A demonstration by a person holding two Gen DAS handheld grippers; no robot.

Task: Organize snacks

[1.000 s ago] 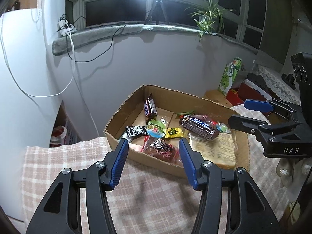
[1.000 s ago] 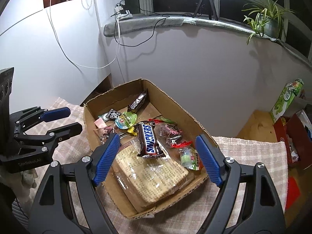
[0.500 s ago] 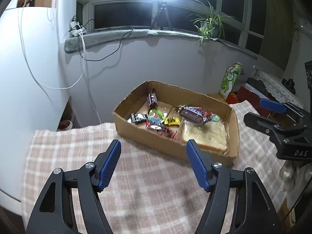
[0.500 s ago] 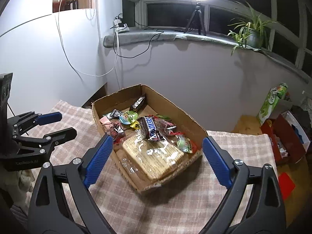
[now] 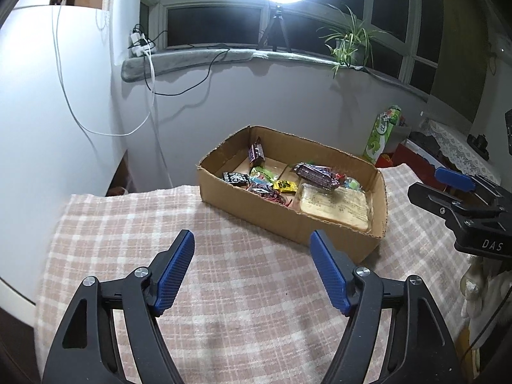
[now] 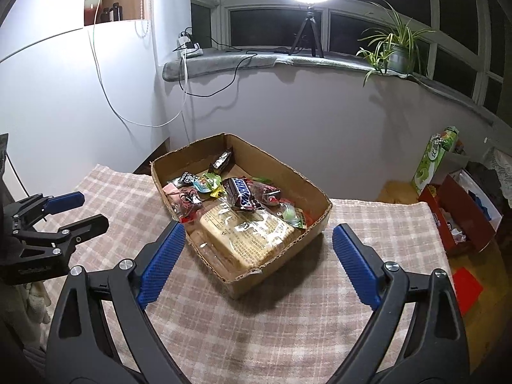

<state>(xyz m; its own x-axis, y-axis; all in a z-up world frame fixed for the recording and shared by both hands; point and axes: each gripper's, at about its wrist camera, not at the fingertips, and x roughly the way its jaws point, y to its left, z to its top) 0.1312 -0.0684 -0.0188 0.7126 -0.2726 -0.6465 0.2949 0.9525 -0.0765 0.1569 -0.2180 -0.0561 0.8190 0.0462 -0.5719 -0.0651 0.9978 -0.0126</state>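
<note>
A shallow cardboard box (image 5: 288,220) (image 6: 288,268) sits on the checked cloth and holds several wrapped snacks. Among them are a Snickers bar (image 5: 315,176) (image 6: 241,193), a clear-wrapped cracker pack (image 5: 336,204) (image 6: 246,233) and a dark bar (image 5: 257,153) leaning on the far wall. My left gripper (image 5: 250,235) hovers over bare cloth short of the box, its jaws opening with nothing between them. My right gripper (image 6: 259,228) stands open and empty just before the box's near corner. Each gripper also shows side-on in the other view, the right gripper (image 5: 427,180) and the left gripper (image 6: 92,208).
The checked cloth (image 5: 224,272) covers the table, with its edges at left and right. Beyond the right edge stand a green carton (image 5: 382,134) and a red box (image 6: 460,211) on the floor. A white wall with hanging cables lies behind.
Both grippers have drawn back from the box, which now lies farther off. Both pairs of jaws have spread wider. Nothing was picked up.
</note>
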